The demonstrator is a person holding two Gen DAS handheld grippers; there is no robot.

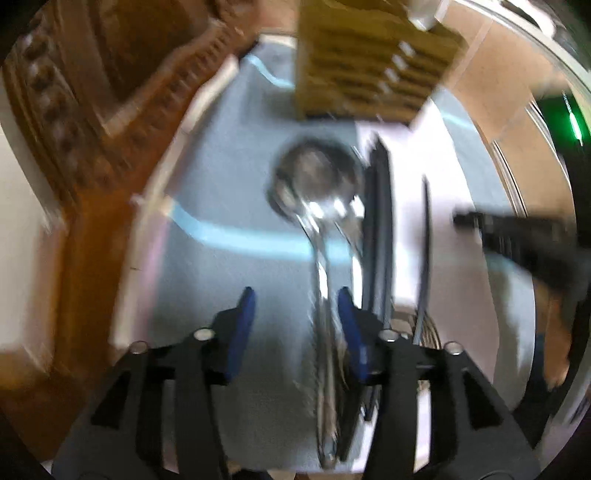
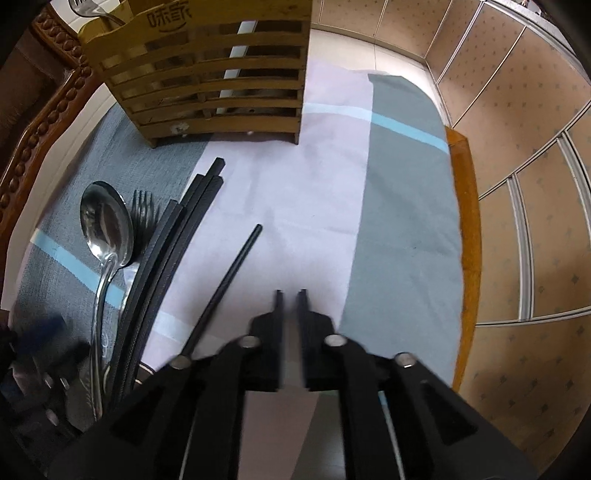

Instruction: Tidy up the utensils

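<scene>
A steel spoon (image 1: 317, 184) lies on the cloth, handle toward me; it also shows in the right wrist view (image 2: 107, 225). A fork (image 2: 142, 210) lies beside it, then a bundle of black chopsticks (image 2: 173, 243) and one loose black chopstick (image 2: 231, 280). A slatted bamboo utensil holder (image 2: 207, 74) stands at the back; it also shows in the left wrist view (image 1: 369, 62). My left gripper (image 1: 295, 302) is open, its blue pads either side of the spoon's handle. My right gripper (image 2: 291, 295) is nearly shut and empty above the pale cloth.
A grey, pink and blue-striped cloth (image 2: 399, 184) covers the table. A carved wooden frame (image 2: 33, 129) runs along the left. The table's wooden edge (image 2: 463, 221) is at the right, with tiled floor (image 2: 535, 110) beyond. A fork (image 2: 85, 9) stands in the holder.
</scene>
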